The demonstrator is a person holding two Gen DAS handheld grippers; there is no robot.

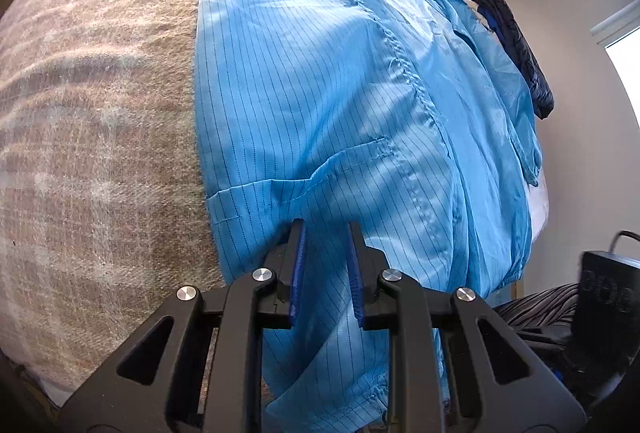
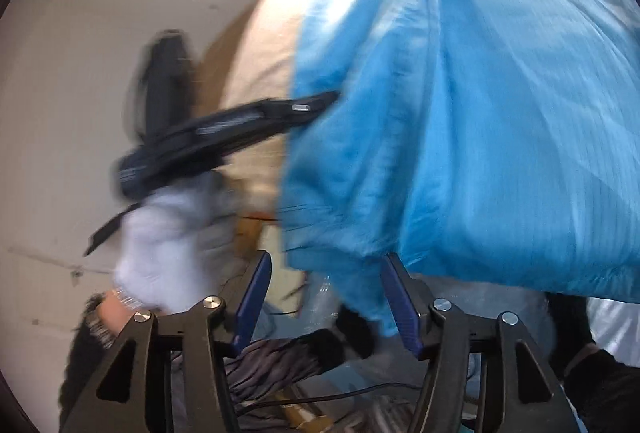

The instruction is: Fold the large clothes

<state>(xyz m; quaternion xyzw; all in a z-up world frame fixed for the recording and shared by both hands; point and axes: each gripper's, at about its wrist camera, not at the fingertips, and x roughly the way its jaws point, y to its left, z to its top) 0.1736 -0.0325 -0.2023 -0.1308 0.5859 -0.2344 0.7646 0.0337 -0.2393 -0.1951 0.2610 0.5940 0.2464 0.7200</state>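
The left hand-held gripper point(image 1: 326, 233) hovers with fingers apart over the blue garment point(image 1: 320, 93) spread on the beige blanket point(image 1: 100, 113), while the right hand-held gripper point(image 2: 324, 265), also parted, faces the garment's blurred hanging edge.

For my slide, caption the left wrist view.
Open left gripper straddles the pinstriped blue garment spread on beige woven cloth.

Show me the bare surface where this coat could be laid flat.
The beige blanket is bare left of the blue coat, out to the frame's edge. To the right it is crowded: the coat spreads there, with dark clothes beyond. The left tool is open over the coat's hem.
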